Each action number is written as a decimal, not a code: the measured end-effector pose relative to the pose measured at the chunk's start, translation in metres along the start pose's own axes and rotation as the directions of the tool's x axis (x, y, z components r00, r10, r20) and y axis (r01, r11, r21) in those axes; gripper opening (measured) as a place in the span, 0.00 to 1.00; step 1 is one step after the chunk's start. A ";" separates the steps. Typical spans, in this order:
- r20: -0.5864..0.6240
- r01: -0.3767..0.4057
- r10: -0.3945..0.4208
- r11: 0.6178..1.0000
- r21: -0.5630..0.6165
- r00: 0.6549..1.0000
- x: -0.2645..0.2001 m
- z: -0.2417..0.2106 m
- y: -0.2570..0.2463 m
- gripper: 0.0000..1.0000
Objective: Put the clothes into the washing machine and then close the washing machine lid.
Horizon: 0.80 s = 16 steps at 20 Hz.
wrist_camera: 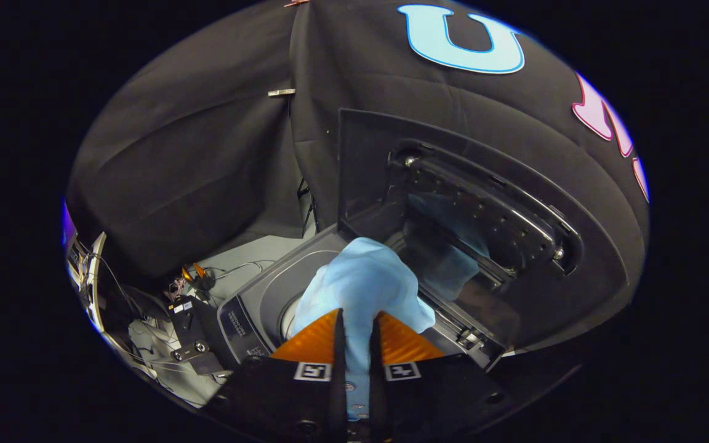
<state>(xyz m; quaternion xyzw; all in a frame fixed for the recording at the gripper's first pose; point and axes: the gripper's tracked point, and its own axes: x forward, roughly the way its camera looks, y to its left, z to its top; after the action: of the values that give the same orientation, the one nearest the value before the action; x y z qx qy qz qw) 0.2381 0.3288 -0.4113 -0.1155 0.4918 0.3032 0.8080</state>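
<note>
light blue garment held over the open washer

the gripper [357, 335] has its orange fingers [314, 341] nearly closed, pinching the light blue garment [364, 286], which bulges at 12 o'clock of the fingertips above the washing machine [256, 295] drum opening; the lid [453, 209] stands raised at 1 o'clock.

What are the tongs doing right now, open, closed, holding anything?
Tongs: closed on the light blue garment, both fingers pinching the cloth, held over the washing machine whose lid stands open.
</note>
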 end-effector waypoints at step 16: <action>0.247 0.003 -0.001 1.000 -0.007 0.969 -0.041 0.065 -0.002 0.99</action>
<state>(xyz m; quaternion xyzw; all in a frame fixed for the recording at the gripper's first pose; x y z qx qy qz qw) 0.2724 0.3432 -0.3440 -0.0806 0.3862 0.3161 0.8628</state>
